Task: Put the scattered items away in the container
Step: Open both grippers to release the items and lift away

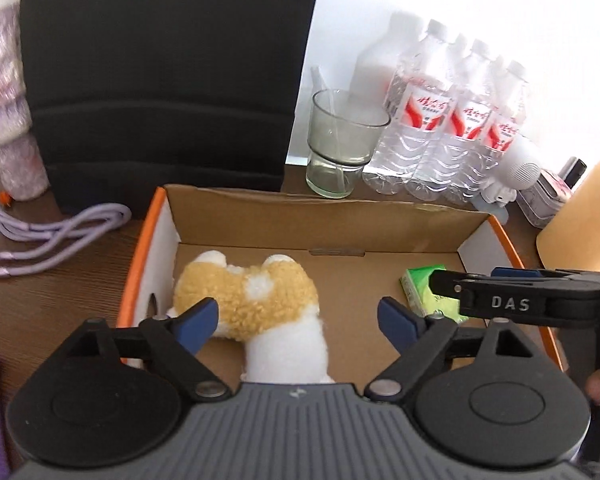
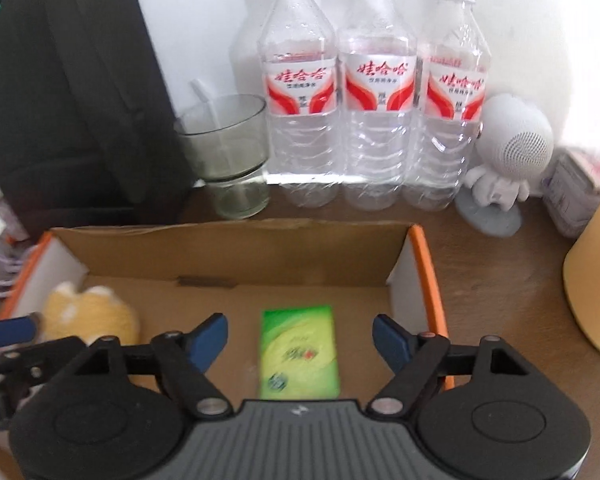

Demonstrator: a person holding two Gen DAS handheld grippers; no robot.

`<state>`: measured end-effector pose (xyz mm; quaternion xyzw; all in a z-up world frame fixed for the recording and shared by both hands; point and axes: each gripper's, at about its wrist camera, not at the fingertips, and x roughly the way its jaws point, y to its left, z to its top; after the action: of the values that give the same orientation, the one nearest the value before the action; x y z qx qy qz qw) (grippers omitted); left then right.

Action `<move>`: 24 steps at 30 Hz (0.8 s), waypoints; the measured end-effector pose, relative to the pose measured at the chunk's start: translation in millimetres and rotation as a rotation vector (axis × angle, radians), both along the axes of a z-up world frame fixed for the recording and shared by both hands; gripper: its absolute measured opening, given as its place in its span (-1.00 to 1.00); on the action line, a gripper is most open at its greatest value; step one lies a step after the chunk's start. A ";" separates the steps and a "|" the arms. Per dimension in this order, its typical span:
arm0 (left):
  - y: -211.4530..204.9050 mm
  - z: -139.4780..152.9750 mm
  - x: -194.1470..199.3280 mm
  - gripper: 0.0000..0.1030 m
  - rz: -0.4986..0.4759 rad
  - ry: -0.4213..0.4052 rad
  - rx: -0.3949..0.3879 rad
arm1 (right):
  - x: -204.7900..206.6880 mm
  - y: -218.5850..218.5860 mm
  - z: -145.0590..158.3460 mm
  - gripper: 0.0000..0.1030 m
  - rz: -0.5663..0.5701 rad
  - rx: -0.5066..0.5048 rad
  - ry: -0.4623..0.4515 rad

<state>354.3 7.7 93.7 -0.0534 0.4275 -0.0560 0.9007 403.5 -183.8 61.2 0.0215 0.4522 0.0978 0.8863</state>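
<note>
The left claw (image 1: pixel 298 316) stands wide over the box (image 1: pixel 420 236), its pads clear of the plush (image 1: pixel 252 300) lying on the box floor at the left. The right claw (image 2: pixel 300 338) gapes too, holding nothing; the green pack (image 2: pixel 298 354) lies flat below it, inside the box. This looks like the release step for 2 items. Next, both claws need lifting clear and seeking anything left on the surface (image 2: pixel 520 280).
</note>
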 end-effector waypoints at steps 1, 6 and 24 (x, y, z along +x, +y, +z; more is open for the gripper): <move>1.2 5.9 -6.6 0.78 0.009 -0.012 0.011 | -4.3 -0.5 4.4 0.55 0.000 -0.002 0.007; -7.9 31.2 -78.0 1.00 0.048 -0.307 0.228 | -50.5 -4.6 29.4 0.63 0.018 -0.048 -0.043; -6.0 18.7 -302.8 1.00 0.143 -0.815 0.106 | -303.5 -34.8 43.5 0.91 -0.030 0.043 -0.804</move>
<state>51.6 1.7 112.5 -0.0099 0.0334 0.0123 0.9993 99.9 -218.6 104.6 0.0067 0.0668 0.0949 0.9932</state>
